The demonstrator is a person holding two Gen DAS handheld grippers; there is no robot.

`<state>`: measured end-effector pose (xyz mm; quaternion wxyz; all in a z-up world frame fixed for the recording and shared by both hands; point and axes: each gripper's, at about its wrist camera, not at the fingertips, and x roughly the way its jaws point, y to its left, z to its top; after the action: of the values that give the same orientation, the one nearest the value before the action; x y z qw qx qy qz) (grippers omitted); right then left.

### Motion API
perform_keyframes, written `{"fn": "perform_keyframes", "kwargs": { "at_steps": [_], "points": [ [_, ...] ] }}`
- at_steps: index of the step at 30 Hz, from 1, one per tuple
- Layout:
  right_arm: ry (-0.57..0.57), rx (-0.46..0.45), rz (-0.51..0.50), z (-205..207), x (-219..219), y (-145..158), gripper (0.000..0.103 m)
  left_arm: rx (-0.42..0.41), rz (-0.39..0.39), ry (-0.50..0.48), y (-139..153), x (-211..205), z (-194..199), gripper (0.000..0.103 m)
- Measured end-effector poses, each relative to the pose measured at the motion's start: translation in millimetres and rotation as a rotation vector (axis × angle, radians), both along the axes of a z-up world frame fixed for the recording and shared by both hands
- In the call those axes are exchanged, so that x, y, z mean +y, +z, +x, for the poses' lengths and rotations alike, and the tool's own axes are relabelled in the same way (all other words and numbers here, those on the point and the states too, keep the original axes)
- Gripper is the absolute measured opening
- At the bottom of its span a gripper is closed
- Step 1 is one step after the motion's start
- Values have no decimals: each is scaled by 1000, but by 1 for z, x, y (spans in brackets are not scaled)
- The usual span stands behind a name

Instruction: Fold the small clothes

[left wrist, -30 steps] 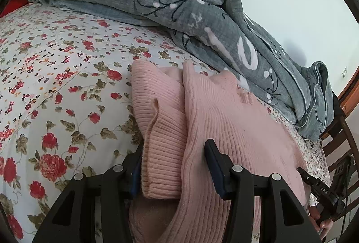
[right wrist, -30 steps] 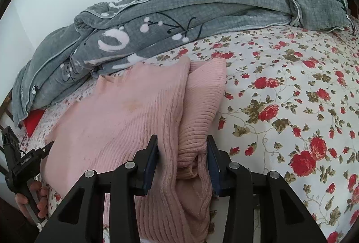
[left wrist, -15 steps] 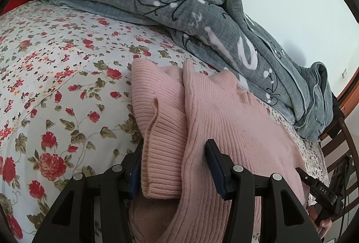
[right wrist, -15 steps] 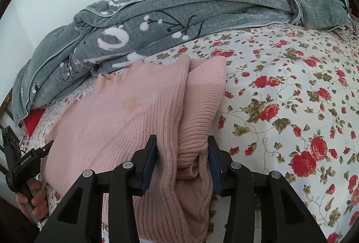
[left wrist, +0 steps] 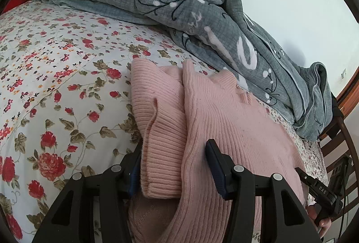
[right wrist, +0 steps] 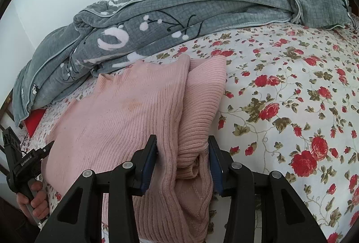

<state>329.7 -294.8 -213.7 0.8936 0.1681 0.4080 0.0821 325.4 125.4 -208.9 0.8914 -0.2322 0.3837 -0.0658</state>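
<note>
One pink ribbed sweater on the bed, and two grippers on it, one at each side edge. Here's the left gripper, jaws set wide with a thick roll of knit between them: the folded-in sleeve with its cuff hanging toward the camera, plus the sweater's side edge; the near pad presses into the fabric, the other is mostly hidden behind the cuff, so whether it truly pinches, I cannot tell. Over on the right gripper, two blue-padded fingers bracket a bunched fold of sleeve and body, cloth touching both pads, looks clamped on the sweater. In the right wrist view the garment lies flat across the floral bedsheet, both sleeves turned in over the sides, neckline pointing away toward one rumpled grey quilt heaped along the far edge by the wall. That quilt sits just beyond the collar, near but not on it. One white-and-rose sheet shows bare to the outside of each gripper. At the far side, a wooden chair back, and a red patch peeks under the quilt.
</note>
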Motion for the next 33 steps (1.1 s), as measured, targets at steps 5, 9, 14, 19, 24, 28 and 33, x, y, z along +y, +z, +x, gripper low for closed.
{"fn": "perform_keyframes", "kwargs": {
  "at_steps": [5, 9, 14, 19, 24, 28, 33],
  "points": [
    [0, 0, 0, 0, 0, 0, 43, 0, 0, 0, 0, 0, 0, 50],
    [0, 0, -2, 0, 1, 0, 43, 0, 0, 0, 0, 0, 0, 50],
    [0, -6, -12, -1, 2, 0, 42, -1, -7, 4, 1, -1, -2, 48],
    [3, -26, -18, -4, 3, 2, 30, -3, -31, 9, 2, 2, -3, 40],
    [2, -14, -25, -2, 4, 1, 36, 6, -59, 16, 0, 5, -2, 44],
    [13, 9, -25, 3, 6, -1, 43, 12, -71, 3, -2, 4, 2, 51],
    [14, 8, 5, 4, 3, -3, 36, 14, -67, 18, -3, 4, 5, 36]
  ]
}}
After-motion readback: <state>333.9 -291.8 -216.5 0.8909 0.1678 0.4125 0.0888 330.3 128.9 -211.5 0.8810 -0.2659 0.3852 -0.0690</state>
